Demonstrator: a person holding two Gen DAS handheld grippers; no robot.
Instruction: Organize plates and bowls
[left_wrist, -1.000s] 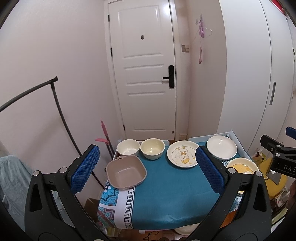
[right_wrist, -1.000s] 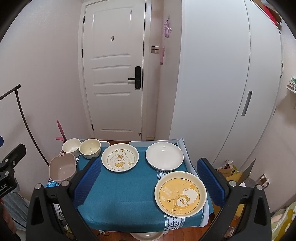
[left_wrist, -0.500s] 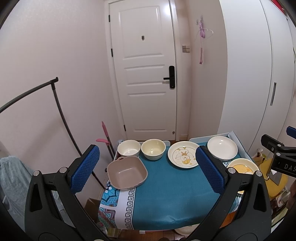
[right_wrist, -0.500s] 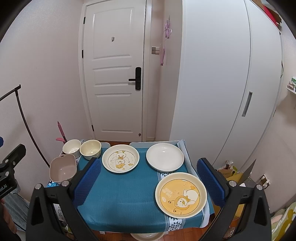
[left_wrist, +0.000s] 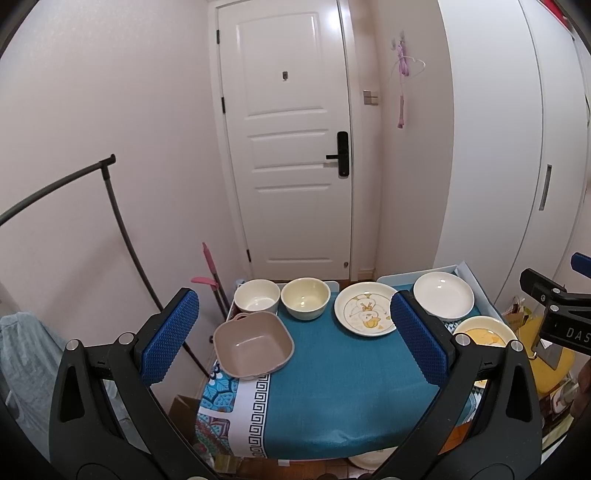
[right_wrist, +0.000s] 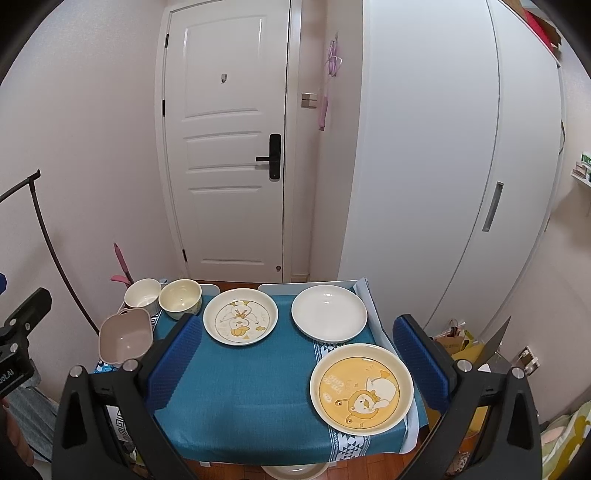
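On a small table with a blue cloth (left_wrist: 332, 369) (right_wrist: 243, 391) stand a beige square bowl (left_wrist: 253, 345) (right_wrist: 125, 339) at the left, a white bowl (left_wrist: 256, 300) (right_wrist: 142, 293) and a cream bowl (left_wrist: 305, 297) (right_wrist: 180, 298) at the back left, a duck-print plate (left_wrist: 365, 309) (right_wrist: 240, 316), a plain white plate (left_wrist: 443, 301) (right_wrist: 328, 314) and a yellow bear plate (left_wrist: 484, 332) (right_wrist: 361, 388) at the front right. My left gripper (left_wrist: 293, 336) and right gripper (right_wrist: 299, 365) are both open, empty, held above and short of the table.
A white door (left_wrist: 288, 147) and a white wardrobe (right_wrist: 443, 166) stand behind the table. A dark clothes rail (left_wrist: 74, 184) curves at the left. A pink-handled tool (left_wrist: 210, 273) leans by the door. Bags lie on the floor at the right (right_wrist: 458, 339).
Both views have shifted very slightly; the table and dishes sit a touch higher in frame. Nothing was taken hold of or moved on the table.
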